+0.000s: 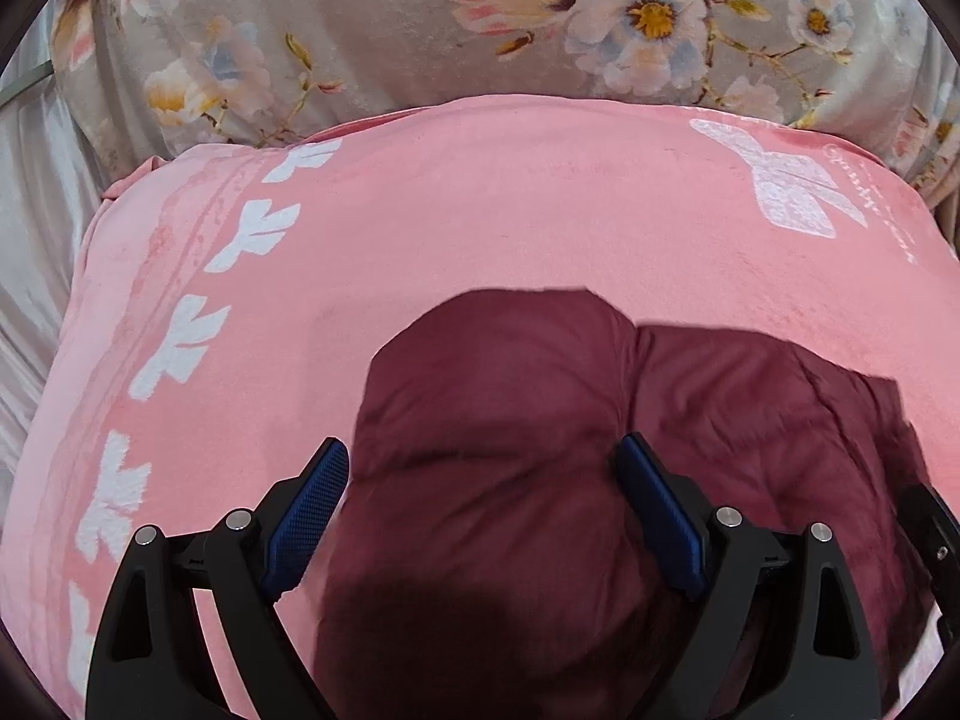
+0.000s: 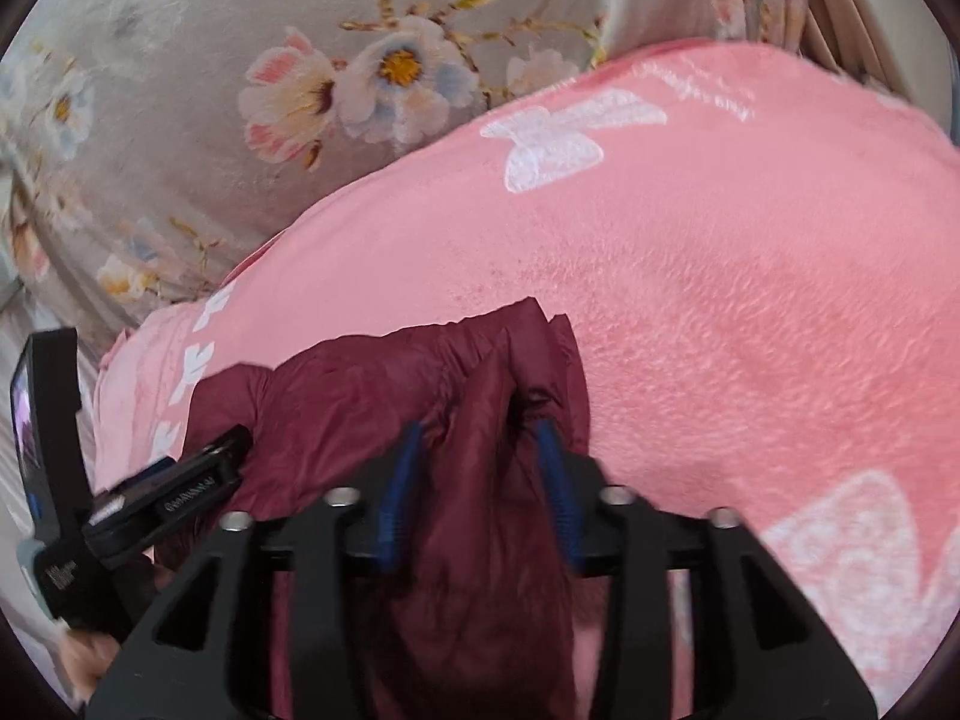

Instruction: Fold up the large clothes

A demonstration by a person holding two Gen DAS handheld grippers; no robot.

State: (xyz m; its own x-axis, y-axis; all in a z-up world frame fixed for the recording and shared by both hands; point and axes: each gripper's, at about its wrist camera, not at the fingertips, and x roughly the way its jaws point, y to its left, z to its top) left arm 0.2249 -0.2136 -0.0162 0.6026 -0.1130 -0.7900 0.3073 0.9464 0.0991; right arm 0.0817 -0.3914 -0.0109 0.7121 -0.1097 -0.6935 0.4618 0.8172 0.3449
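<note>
Left wrist view: the left gripper (image 1: pixel 483 480) has its two blue pads (image 1: pixel 306 519) spread wide, one on either side of a puffy maroon jacket (image 1: pixel 498 396). The padded cloth bulges up between them, but neither pad visibly presses into it, so the jaws stand open around the cloth rather than closed on it. The jacket lies bunched in soft quilted mounds directly in front of the gripper, on a pink blanket (image 1: pixel 480 198) with white bow shapes along its left side and one larger bow near its far right corner. Beyond the blanket sits a grey cover printed with flowers (image 1: pixel 372 30).

Right wrist view: the right gripper (image 2: pixel 480 450) holds its blue pads (image 2: pixel 399 492) much closer together, with a raised ridge of the maroon jacket (image 2: pixel 384 378) pinched between them; the cloth gathers into creases where the pads meet it. The rest of the jacket spreads to the left over the pink blanket (image 2: pixel 750 300). At the left edge the black frame of the other gripper (image 2: pixel 174 492) rests against the jacket. The flowered grey cover (image 2: pixel 180 90) fills the background behind the blanket.
</note>
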